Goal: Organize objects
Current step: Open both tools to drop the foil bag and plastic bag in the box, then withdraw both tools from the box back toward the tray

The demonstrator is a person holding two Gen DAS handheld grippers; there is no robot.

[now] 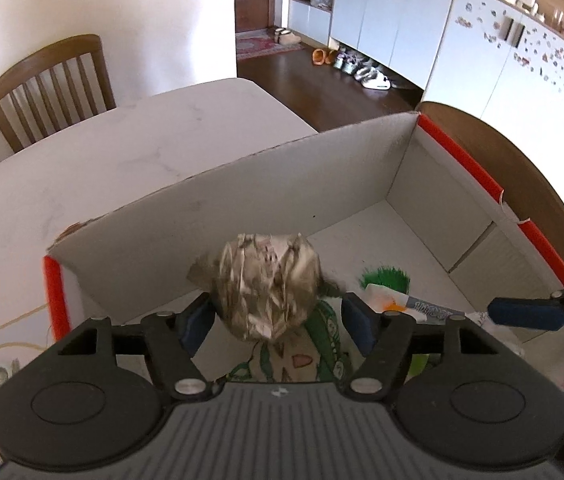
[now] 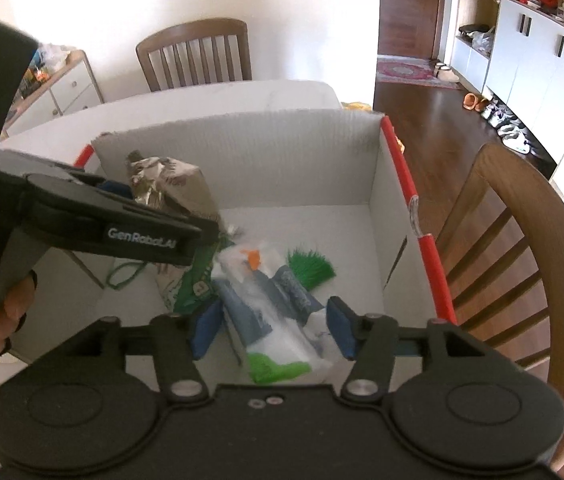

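- The crumpled foil-like packet (image 1: pixel 260 286) sits between the blue pads of the left hand-held gripper (image 1: pixel 274 320), over the near-left part of the cardboard box (image 1: pixel 282 172). The jaws look spread, so whether they pinch it I cannot tell.
- Below it lies a green-printed pouch (image 1: pixel 321 344); ahead and right, a clear plastic pack (image 2: pixel 278 320) and a green brush-like tuft (image 2: pixel 309 268).
- The right hand-held gripper (image 2: pixel 274 328) hovers open above that clear pack, holding nothing.
- To finish well, I judge: lower the packet close to the box floor, let go fully, then lift straight up, clear of the wall.
- The box stands on the white bench (image 1: pixel 102 160).
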